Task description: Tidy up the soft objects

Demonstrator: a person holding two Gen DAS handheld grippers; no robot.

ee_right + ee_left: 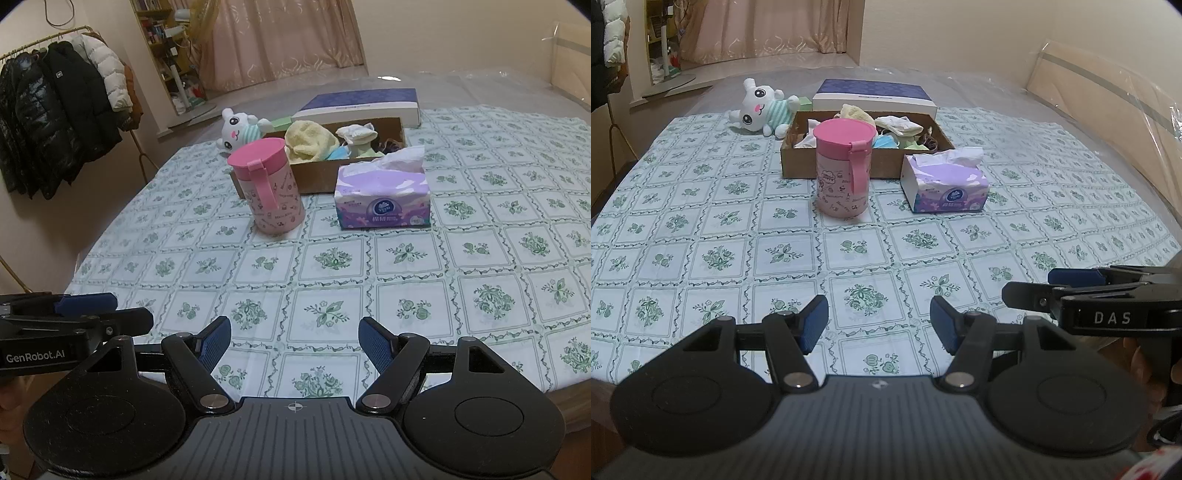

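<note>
Both grippers, left [879, 325] and right [294, 345], gaped empty; you risked toppling cup [843, 168] reaching plush rabbit [759, 107] at cloth's far-left corner.

Home bedroom — coat rack [55, 122], curtains [280, 40], bookshelf [162, 33], floral tablecloth [332, 266]

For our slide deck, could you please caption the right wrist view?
Open right tongs face a pink canister, tissue pack and cardboard box.

Pink canister [271, 184] beside tissue pack [383, 195], upright.
</note>
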